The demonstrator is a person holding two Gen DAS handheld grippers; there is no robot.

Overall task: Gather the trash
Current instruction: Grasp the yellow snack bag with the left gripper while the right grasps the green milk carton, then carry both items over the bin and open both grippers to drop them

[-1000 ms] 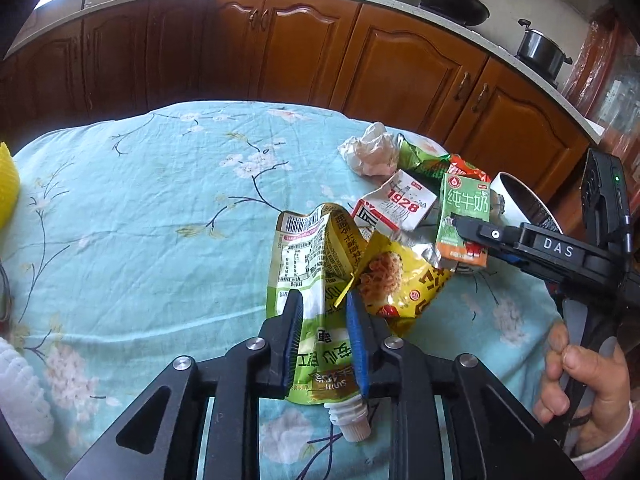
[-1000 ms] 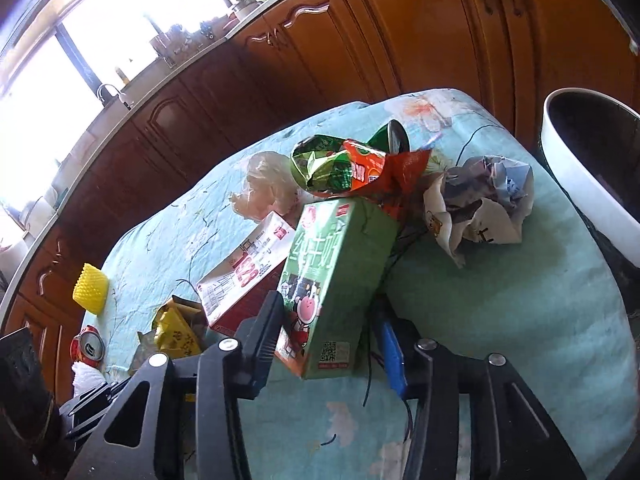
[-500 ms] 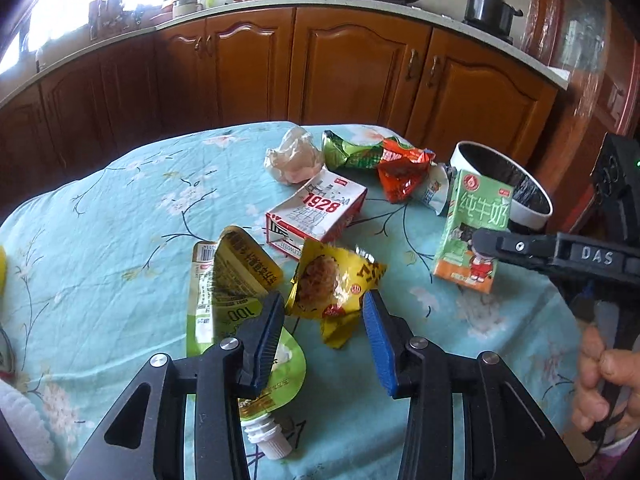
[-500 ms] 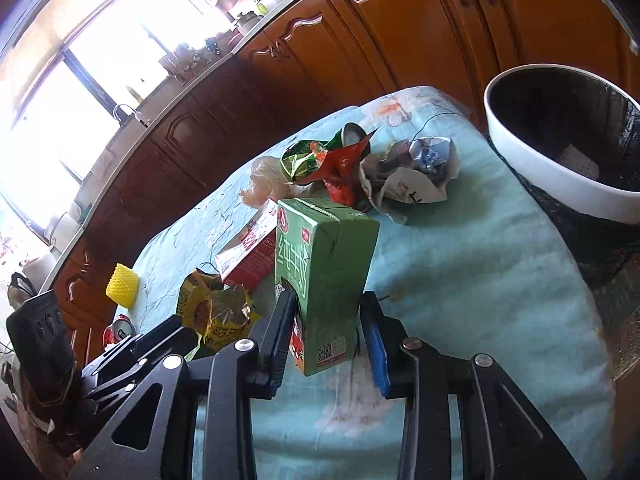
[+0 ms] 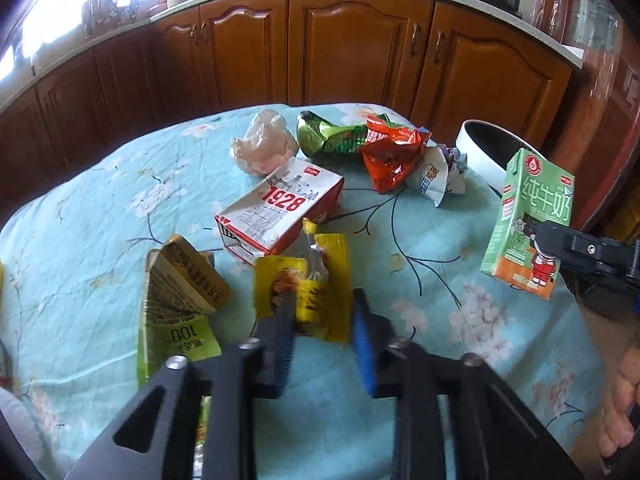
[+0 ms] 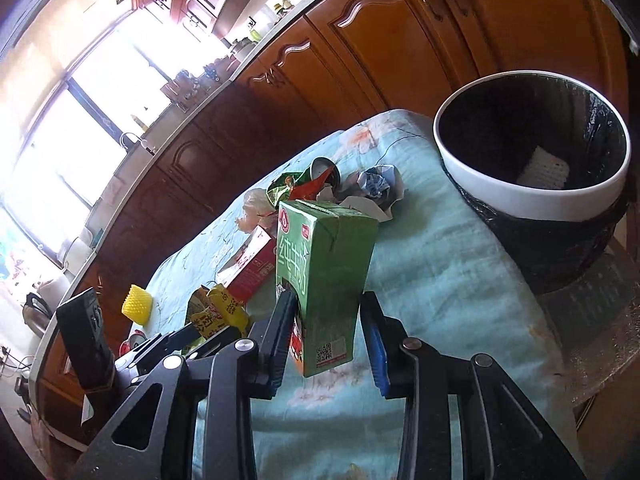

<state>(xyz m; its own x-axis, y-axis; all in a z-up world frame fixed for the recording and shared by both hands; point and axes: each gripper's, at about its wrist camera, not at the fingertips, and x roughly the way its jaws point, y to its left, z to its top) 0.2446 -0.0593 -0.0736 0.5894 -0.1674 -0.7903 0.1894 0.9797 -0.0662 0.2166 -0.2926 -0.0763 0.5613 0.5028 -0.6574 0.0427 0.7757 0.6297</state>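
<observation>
In right wrist view, bin (image 6: 532, 200) interior, right gripper (image 6: 326, 340) clamping milk carton (image 6: 324, 276)

Pale turquoise cloth w/ white blossoms, dark twigs on tabletop (image 5: 100, 208). Green milk carton, orange base, white lettering (image 6: 322, 280). Red-and-white "1928" cardboard box (image 5: 280, 210). Yellow crinkled snack wrapper (image 5: 306, 284). White-rimmed bin, black liner (image 6: 532, 196). Red-orange foil packet (image 5: 392, 154).

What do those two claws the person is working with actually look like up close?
Both are matte black frames with triangular cut-outs and round silver bolts at the joints. On the left claw and the right claw alike, one finger has a ribbed black pad and the other a bright blue one. Only bare fingers of the person's right hand show at the picture's edge; no sleeve is visible.
</observation>
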